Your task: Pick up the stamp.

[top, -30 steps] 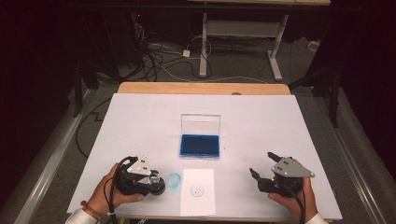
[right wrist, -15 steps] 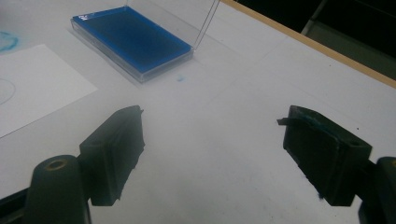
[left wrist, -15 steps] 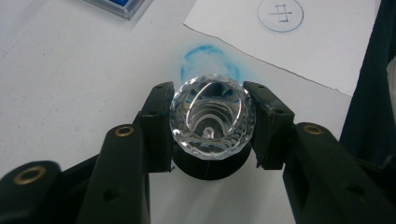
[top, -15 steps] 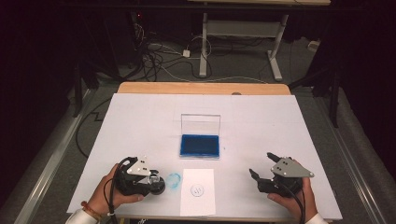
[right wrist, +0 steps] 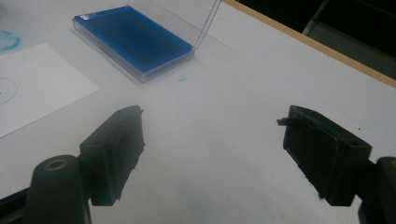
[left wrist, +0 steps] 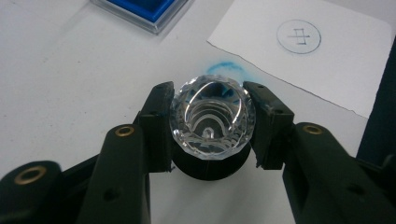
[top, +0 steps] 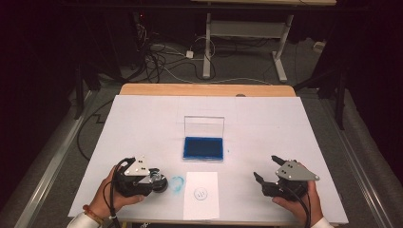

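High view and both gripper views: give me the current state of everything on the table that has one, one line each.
Left gripper: shut on the clear faceted stamp.
Clear faceted stamp: held between the jaws, its black base low over the table.
Right gripper: open, nothing between the jaws.
Blue ink pad: clear lid open, standing upright behind it.
Paper sheet: flat, one round blue stamp mark on it.
Table: smeared with a blue ink ring beside the paper.

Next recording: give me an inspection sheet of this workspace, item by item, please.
Surface: white table, blue ink smudge.
Job's things: clear-handled stamp in left gripper; open blue ink pad; paper sheet bearing a round stamp mark.
Clutter: nothing seen.
Grippers: left shut on the stamp; right gripper open, its fingers holding nothing.
Cables: tangle on floor.
Surroundings: dark room, table legs behind.
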A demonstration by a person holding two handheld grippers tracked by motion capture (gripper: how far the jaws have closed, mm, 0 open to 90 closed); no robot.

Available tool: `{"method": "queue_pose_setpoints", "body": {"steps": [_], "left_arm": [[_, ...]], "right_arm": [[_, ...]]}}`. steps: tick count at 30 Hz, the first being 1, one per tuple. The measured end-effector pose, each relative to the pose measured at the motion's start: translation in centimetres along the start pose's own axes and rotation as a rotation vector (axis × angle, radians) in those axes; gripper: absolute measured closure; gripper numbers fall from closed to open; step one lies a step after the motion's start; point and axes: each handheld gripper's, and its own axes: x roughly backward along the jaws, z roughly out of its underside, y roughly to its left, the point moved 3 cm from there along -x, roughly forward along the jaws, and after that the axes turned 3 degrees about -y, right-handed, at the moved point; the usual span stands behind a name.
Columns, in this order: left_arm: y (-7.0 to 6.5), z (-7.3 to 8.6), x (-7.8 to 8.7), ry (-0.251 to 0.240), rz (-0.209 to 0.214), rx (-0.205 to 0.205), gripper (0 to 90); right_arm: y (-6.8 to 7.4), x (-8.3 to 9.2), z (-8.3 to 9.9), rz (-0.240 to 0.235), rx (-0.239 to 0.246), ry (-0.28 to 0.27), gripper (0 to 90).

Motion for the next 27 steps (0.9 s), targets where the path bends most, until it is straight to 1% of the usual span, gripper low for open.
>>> {"method": "queue_pose_setpoints", "body": {"steps": [1, 4, 9, 13, 15, 17, 19, 23, 26, 27], "left_arm": [[0.1, 0.0, 0.1, -0.005, -0.005, 0.001, 54.4], [0.3, -0.2, 0.4, -0.041, -0.022, 0.017, 54.5], [0.7, -0.5, 1.3, -0.092, -0.053, 0.026, 54.5], [1.0, -0.8, 1.7, -0.118, -0.059, 0.031, 54.5], [1.2, -1.2, 1.9, -0.132, -0.066, 0.026, 54.4], [1.2, -1.3, 2.0, -0.141, -0.065, 0.026, 54.4], [1.5, -1.7, 2.2, -0.157, -0.077, 0.029, 54.4], [2.0, -2.0, 2.4, -0.173, -0.085, 0.037, 54.4], [2.4, -2.3, 2.5, -0.21, -0.091, 0.047, 54.4], [2.5, -2.4, 2.6, -0.222, -0.101, 0.049, 54.5]], "right_arm": [[0.0, 0.0, 0.0, 0.001, 0.0, -0.001, 20.3], [0.0, 0.0, 0.0, 0.0, 0.002, -0.001, 20.3], [0.0, 0.0, 0.0, 0.002, 0.0, -0.003, 20.1], [0.0, -0.1, -0.1, 0.007, -0.005, -0.003, 19.7], [-0.1, 0.0, -0.1, 0.02, 0.001, -0.009, 18.5], [-0.1, 0.0, -0.2, 0.02, -0.006, -0.011, 17.1], [-0.2, 0.0, -0.1, 0.022, -0.004, -0.011, 17.0], [-0.2, 0.1, -0.1, 0.02, -0.007, -0.015, 16.7], [-0.2, 0.1, -0.1, 0.019, -0.008, -0.015, 16.6], [-0.3, 0.0, -0.1, 0.019, -0.012, -0.013, 16.6]]}}
